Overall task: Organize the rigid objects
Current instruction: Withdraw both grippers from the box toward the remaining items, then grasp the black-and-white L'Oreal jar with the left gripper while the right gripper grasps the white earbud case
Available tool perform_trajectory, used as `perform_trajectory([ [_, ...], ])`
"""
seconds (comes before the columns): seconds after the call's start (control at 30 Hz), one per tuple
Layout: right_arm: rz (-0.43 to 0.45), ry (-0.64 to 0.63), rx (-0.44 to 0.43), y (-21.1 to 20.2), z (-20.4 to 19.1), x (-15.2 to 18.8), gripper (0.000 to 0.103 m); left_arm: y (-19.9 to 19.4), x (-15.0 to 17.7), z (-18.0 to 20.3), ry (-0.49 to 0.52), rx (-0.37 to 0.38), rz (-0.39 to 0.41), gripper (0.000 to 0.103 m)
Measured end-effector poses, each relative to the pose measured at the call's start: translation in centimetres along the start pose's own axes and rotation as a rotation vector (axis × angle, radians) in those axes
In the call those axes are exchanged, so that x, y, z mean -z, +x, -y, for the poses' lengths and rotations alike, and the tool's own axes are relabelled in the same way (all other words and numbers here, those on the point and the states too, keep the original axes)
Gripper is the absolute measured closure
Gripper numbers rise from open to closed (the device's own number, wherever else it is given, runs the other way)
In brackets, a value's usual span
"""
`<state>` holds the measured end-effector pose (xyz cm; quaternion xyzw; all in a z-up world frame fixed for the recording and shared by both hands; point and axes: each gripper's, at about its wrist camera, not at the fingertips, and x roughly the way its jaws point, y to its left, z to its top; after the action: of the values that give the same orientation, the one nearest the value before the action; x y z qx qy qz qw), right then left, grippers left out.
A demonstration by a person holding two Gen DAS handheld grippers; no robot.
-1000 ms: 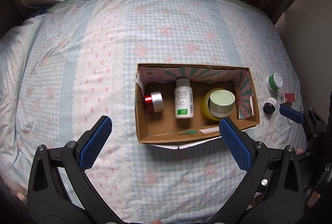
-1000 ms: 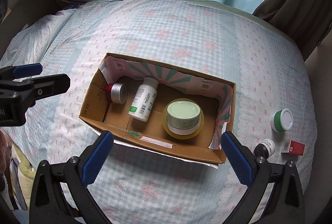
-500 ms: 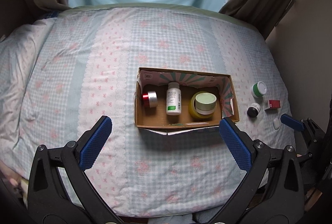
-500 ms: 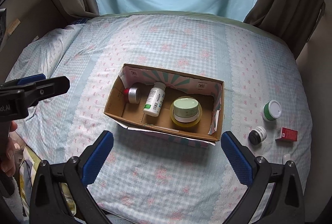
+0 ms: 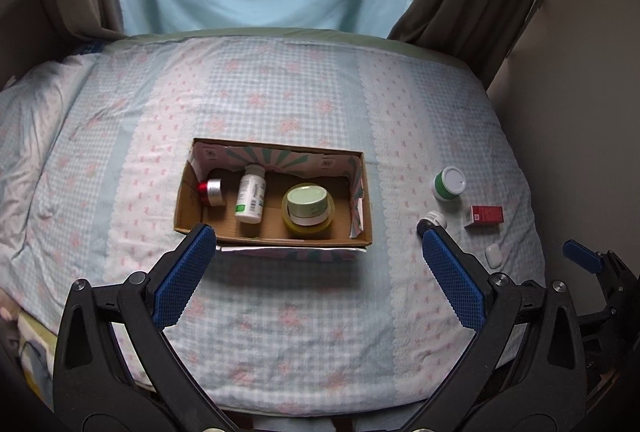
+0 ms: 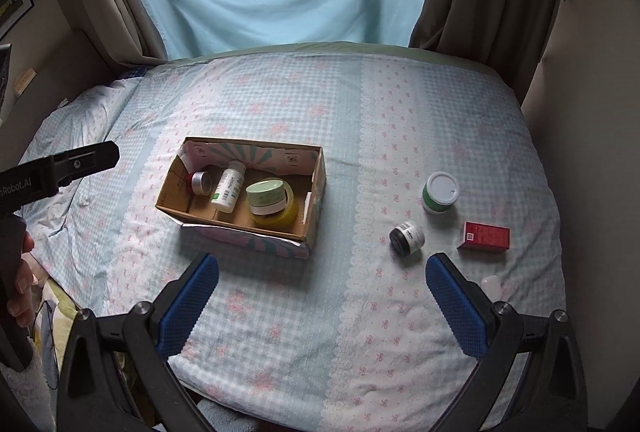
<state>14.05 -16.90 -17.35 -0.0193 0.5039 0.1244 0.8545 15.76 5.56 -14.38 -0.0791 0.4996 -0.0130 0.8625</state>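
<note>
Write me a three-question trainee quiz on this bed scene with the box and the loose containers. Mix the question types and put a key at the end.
1. True or false: the white pill bottle lies on its side inside the cardboard box.
2. Multiple choice: which item sits outside the box on the bedspread? A) roll of yellow tape B) red carton C) red and silver jar
3. Fill in: the right gripper and the left gripper both have their jaws ____ and hold nothing.

Key: 1 true; 2 B; 3 open.
</note>
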Motion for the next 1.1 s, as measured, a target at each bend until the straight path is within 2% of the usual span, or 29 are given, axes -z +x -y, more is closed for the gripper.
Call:
perform_trajectory([
  [0.27,0.001,0.138,0.096,-2.6,11.6,4.4,0.0,3.0,0.9,10.9,0.082,0.093,-0.055,0.0],
  [0.43,-0.023,0.229,0.141,-1.7,16.1,7.5,0.0,6.6,1.0,16.3,0.175,0.144,-0.116,0.0],
  [0.6,-0.057,0.287,0.182,0.3,19.6,9.4,0.0,11.1,1.1,20.5,0.262,0.153,-0.171,0.0],
  [0.83,-0.053,0.267,0.199,5.3,23.2,10.9,0.0,19.4,3.1,22.8,0.349,0.146,-0.213,0.0],
  [0.97,-0.054,0.216,0.199,10.1,24.6,11.6,0.0,25.0,5.0,23.0,0.377,0.13,-0.178,0.001],
  [1.03,-0.055,0.191,0.194,12.6,25.2,12.0,0.008,27.6,6.0,23.0,0.396,0.126,-0.16,0.001],
  [1.1,-0.052,0.164,0.191,15.0,25.8,12.4,0.008,30.2,7.0,23.1,0.419,0.125,-0.157,0.004],
])
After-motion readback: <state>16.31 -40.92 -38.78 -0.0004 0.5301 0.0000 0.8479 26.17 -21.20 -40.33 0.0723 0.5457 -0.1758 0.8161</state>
